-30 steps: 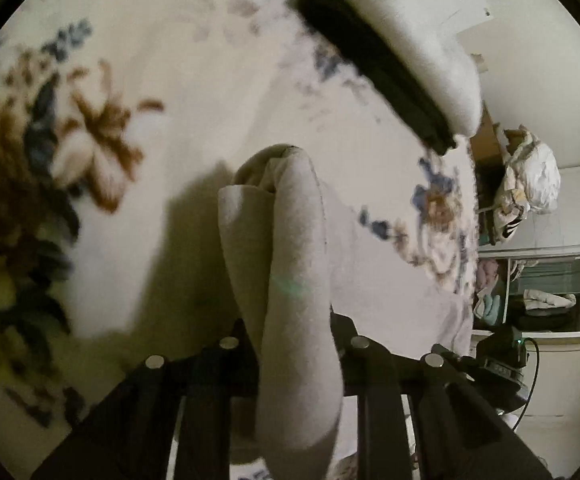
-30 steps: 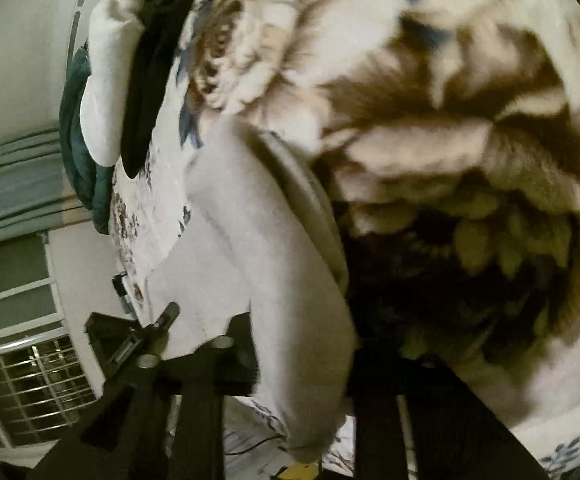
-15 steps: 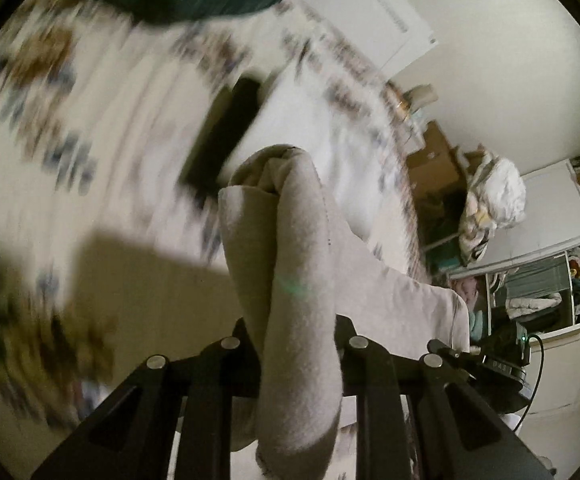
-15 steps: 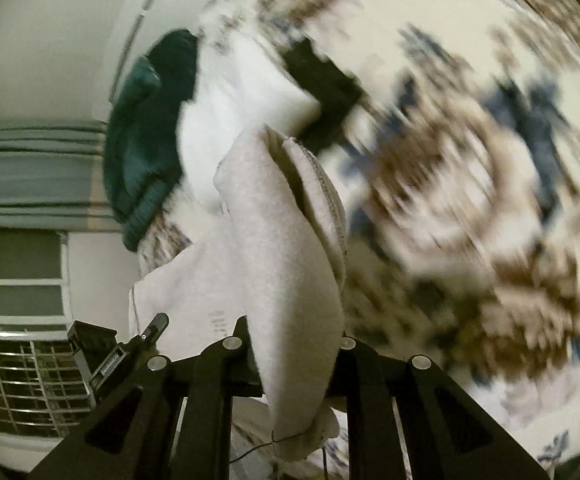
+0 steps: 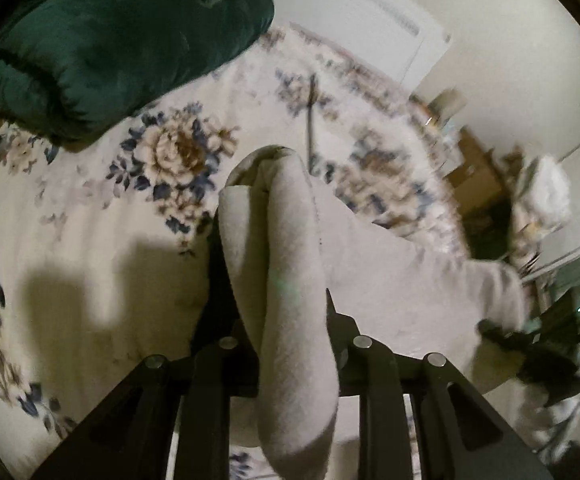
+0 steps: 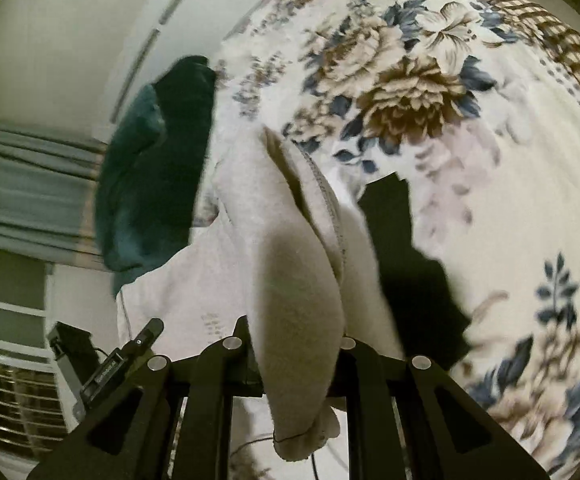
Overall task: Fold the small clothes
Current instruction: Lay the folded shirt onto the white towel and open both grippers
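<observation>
Both pairs of fingers are clamped on the same pale grey fleece garment: the left gripper pinches a bunched, rolled-over edge of it, and the right gripper pinches another bunched edge, its stitched hem showing along one side. Between the two grips the cloth hangs as a slack sheet above the floral blanket on the bed, and in the left view it stretches across to where the other gripper takes hold. Whether the low part of the sheet touches the blanket, I cannot tell.

Several things could go wrong. Each grip holds a thick wad rather than a flat single layer, so a tug from either side may pull one layer out while the rest stays pinched, and the fold would come out crooked. If the two grips are not on matching corners, the sheet twists as it is laid down and the edges will not meet. Fleece probably clings to the plush blanket, so dragging it along the bed could ruck it up instead of spreading it. The dark green cushion lies near at the head of the bed, and a black garment lies on the blanket just beyond the right grip; a careless swing could drop the grey cloth over it or sweep it askew
</observation>
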